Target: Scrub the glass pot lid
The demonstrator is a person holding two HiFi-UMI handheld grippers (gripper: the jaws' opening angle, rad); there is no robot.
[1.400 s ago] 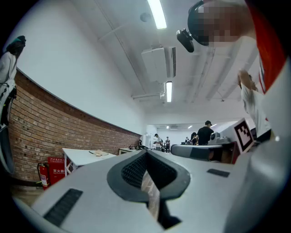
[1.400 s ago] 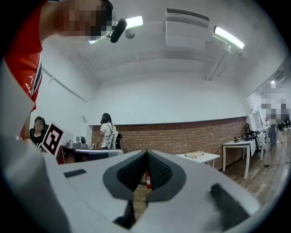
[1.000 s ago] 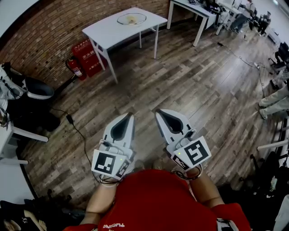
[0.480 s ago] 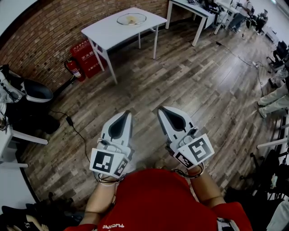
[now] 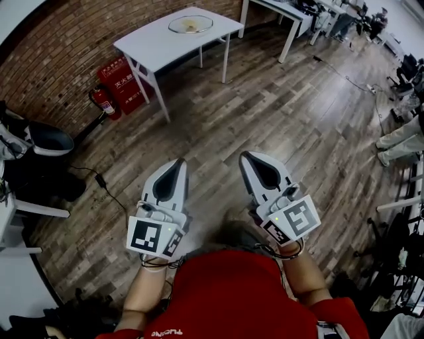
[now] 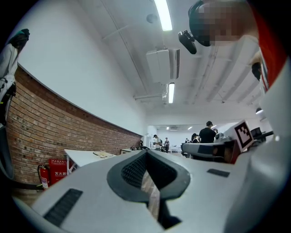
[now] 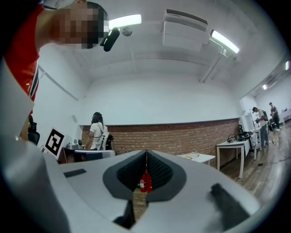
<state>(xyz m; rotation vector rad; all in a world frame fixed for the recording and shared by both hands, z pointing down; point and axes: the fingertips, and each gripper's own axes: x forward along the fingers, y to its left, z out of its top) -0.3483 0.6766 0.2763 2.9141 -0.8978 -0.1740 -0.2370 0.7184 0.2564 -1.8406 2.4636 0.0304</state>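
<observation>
The glass pot lid [image 5: 190,24] lies on a white table [image 5: 156,43] far off by the brick wall. It shows small in the left gripper view as the lid [image 6: 103,154] and in the right gripper view as the lid [image 7: 193,155]. Held low in front of the person's red shirt, my left gripper [image 5: 177,163] and right gripper [image 5: 247,156] sit side by side over the wooden floor, far from the table. Both are shut with nothing in them: in the left gripper [image 6: 146,152] and the right gripper [image 7: 146,152] the jaws meet.
A red fire-extinguisher box [image 5: 122,75] and an extinguisher [image 5: 101,100] stand against the brick wall beside the table. More white tables [image 5: 291,13] are at the back right. A black chair [image 5: 46,142] and a floor cable [image 5: 109,189] lie left; a person's legs [image 5: 397,142] are right.
Both grippers have dropped slightly in the head view and drifted a little apart. Their jaws stay shut. The table with the lid sits marginally higher in the frame.
</observation>
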